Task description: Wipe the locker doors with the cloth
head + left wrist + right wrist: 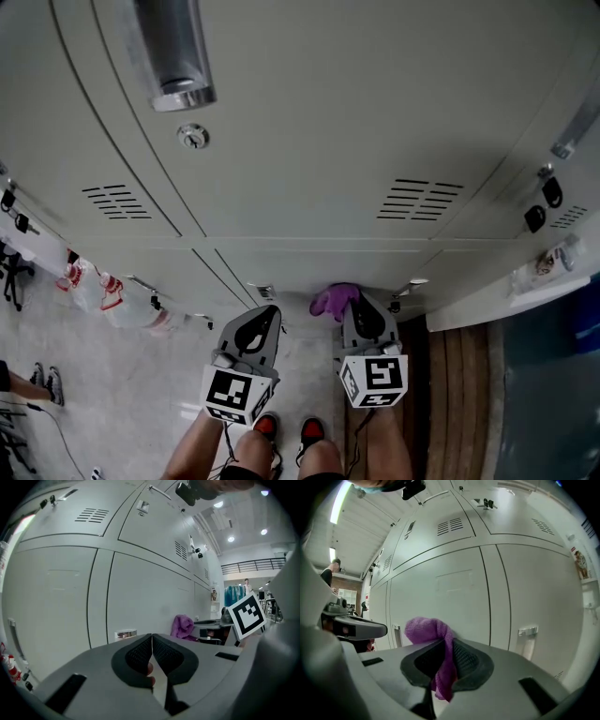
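Note:
Pale grey locker doors (pixel 309 141) fill the head view, and the same doors (pixel 454 602) stand close ahead in the right gripper view. My right gripper (pixel 353 305) is shut on a purple cloth (pixel 333 299), which bunches out past the jaw tips against the lower door. In the right gripper view the cloth (pixel 433 632) is pinched between the dark pads and hangs down between them. My left gripper (pixel 266 317) is held beside it on the left, shut with nothing in it, its pads (pixel 140 653) touching. From the left gripper view the cloth (pixel 182 625) shows to the right.
A metal handle (pixel 178 66) and a keyhole (pixel 193 137) sit on the upper door. Vent slots (pixel 419 199) and hanging padlocks (pixel 542 206) are to the right. Bags (pixel 98 291) hang from lockers at the left. A small door handle (pixel 527 632) is right of the cloth.

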Action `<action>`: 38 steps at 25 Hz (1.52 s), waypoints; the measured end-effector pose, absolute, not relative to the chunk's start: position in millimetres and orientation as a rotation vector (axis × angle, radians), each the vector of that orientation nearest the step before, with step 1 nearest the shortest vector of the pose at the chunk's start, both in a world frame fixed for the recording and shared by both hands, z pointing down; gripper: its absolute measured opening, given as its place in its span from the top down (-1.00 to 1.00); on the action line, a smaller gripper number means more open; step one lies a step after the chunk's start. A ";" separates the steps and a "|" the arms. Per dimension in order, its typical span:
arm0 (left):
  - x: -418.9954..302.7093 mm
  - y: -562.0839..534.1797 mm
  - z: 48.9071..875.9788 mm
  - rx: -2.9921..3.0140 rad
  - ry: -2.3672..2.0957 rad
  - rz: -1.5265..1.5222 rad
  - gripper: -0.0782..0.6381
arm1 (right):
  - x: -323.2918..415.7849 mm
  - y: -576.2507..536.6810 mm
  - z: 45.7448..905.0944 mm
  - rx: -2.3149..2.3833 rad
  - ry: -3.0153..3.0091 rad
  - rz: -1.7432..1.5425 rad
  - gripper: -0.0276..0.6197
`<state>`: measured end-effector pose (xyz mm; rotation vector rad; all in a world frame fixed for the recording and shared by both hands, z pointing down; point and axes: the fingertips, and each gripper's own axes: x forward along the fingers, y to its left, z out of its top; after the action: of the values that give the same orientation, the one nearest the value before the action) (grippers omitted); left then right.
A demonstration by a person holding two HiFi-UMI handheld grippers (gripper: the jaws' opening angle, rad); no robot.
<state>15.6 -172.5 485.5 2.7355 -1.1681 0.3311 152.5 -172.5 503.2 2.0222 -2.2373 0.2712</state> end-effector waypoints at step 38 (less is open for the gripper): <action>-8.8 -151.3 492.9 2.679 -1.218 0.368 0.71 | 137.4 -125.6 487.2 1.993 -2.309 0.193 0.74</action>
<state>-8.8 -151.3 492.9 2.6793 -1.2183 0.3684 137.4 -125.6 487.2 1.9927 -2.3088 0.1928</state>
